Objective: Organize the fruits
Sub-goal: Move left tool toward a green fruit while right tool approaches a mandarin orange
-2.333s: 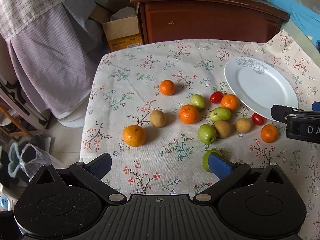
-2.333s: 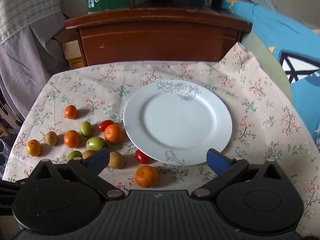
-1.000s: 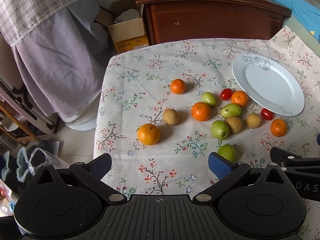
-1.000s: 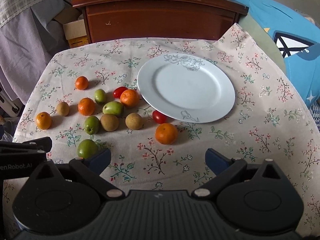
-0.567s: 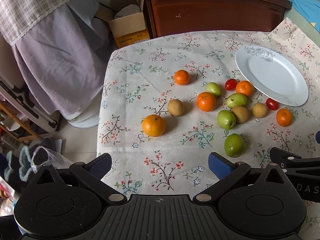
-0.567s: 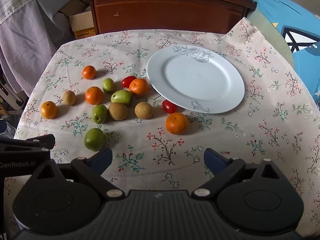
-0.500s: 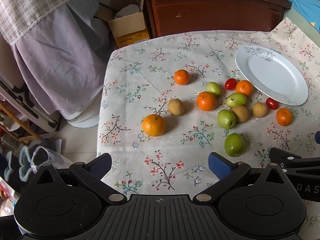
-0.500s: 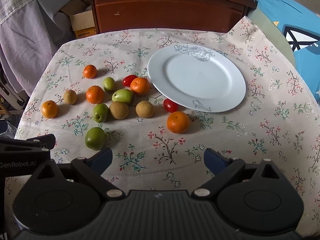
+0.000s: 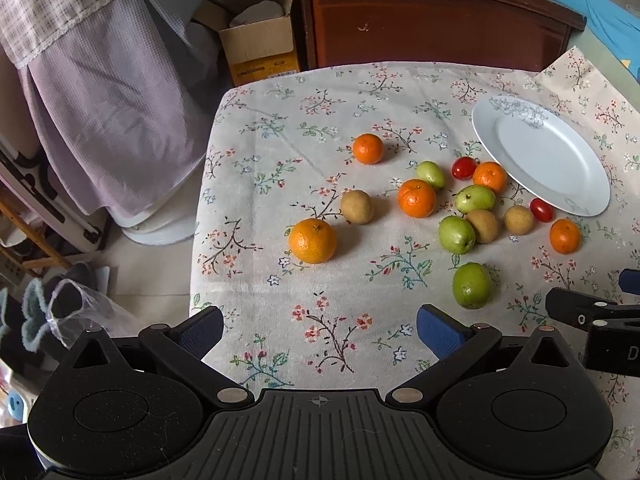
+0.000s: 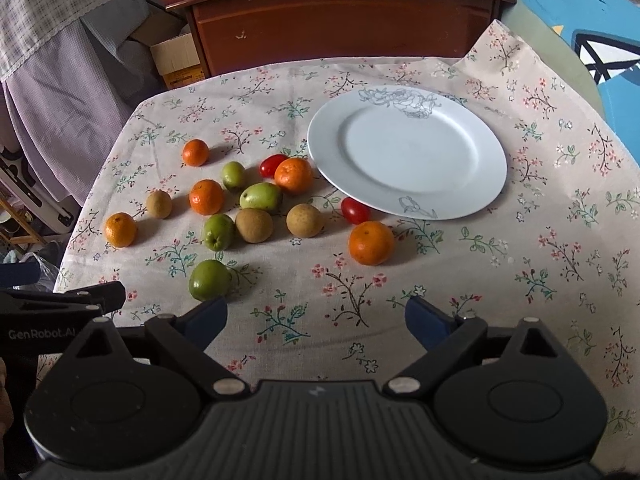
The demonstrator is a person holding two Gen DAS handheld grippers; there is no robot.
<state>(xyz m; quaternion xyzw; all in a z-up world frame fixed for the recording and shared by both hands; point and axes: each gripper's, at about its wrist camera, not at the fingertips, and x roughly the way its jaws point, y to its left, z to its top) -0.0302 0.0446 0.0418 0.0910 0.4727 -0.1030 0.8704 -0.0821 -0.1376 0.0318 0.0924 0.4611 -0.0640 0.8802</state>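
Several fruits lie loose on the floral tablecloth: oranges such as the nearest one and the far-left one, green fruits such as the nearest one, brown fruits and two red cherry tomatoes. An empty white plate sits to their right. My left gripper is open and empty, above the table's near edge. My right gripper is open and empty, short of the nearest orange.
A dark wooden cabinet stands behind the table. A cardboard box and draped lilac cloth are off the table's left side. A blue cushion lies at the right. The table's left edge drops to the floor.
Both grippers have pulled back from the fruits and then edged slightly forward; the plate and fruits have not moved. Both grippers stay open.
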